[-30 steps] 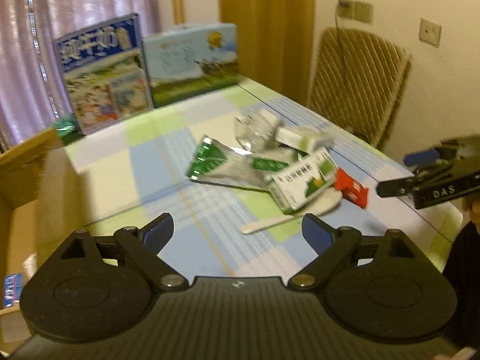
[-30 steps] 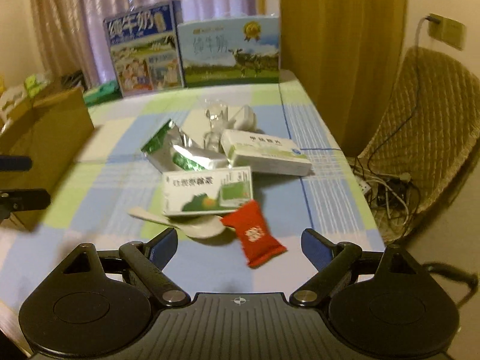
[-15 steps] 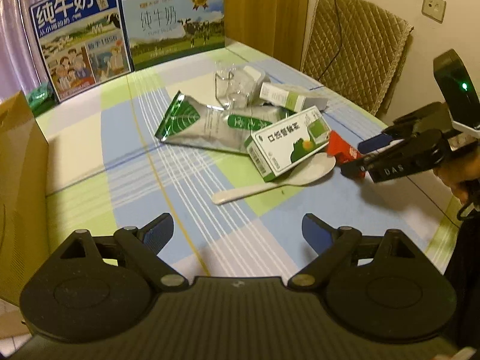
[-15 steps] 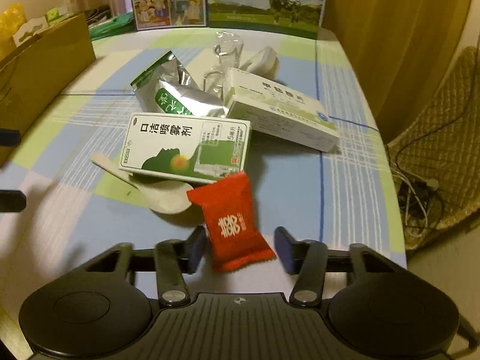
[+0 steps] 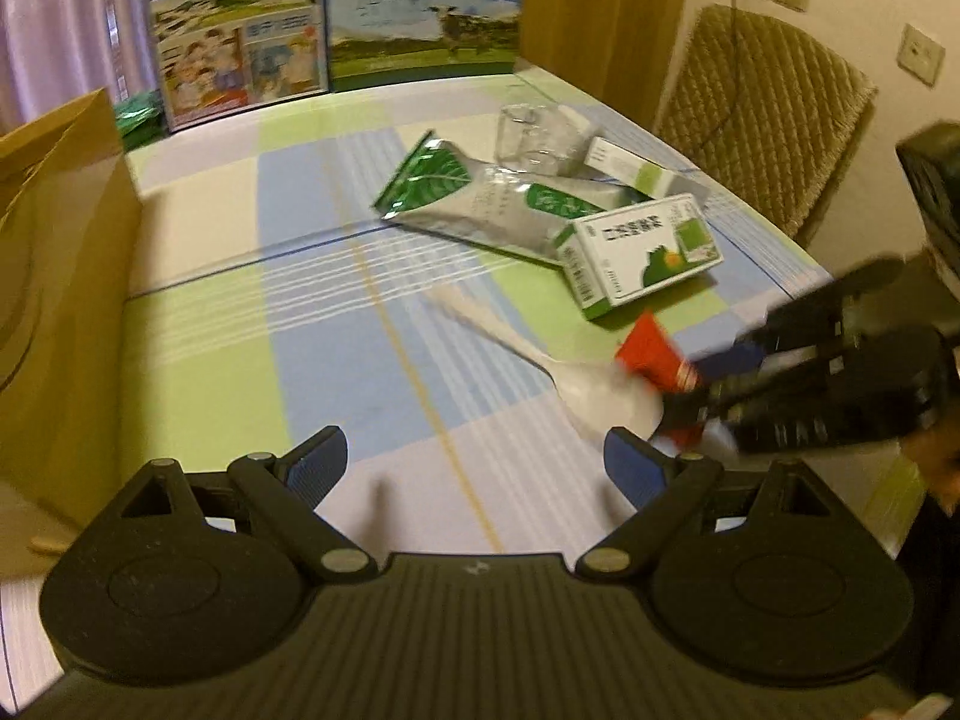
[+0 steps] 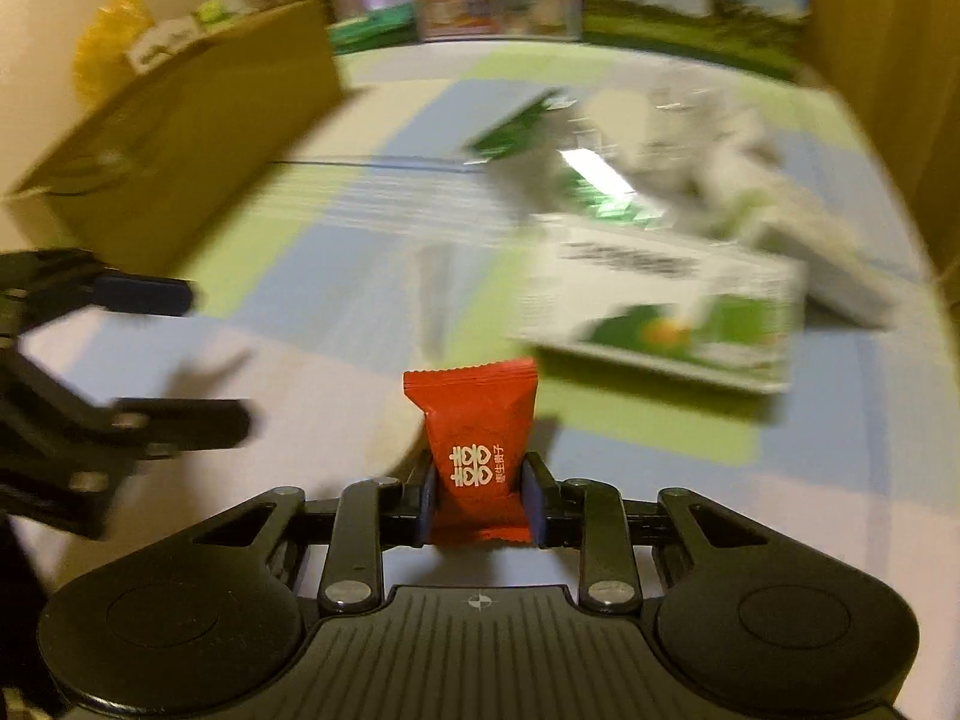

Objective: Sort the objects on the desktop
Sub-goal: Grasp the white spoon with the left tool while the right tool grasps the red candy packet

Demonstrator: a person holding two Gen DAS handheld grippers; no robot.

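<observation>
Since half a second ago, closed right gripper (image 6: 479, 501) on red candy packet (image 6: 474, 450), lifted at 6 o'clock. Left gripper (image 5: 477, 468) wide, empty. Could slip: smooth wrapper, fast swing.

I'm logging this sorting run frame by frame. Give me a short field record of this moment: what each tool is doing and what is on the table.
right tool: shut on red candy packet
left tool: open, holding nothing
table: checked cloth
loose items: white spoon, green-and-white box, foil pouch, clear cup
left side: brown paper bag
far edge: two milk cartons
</observation>
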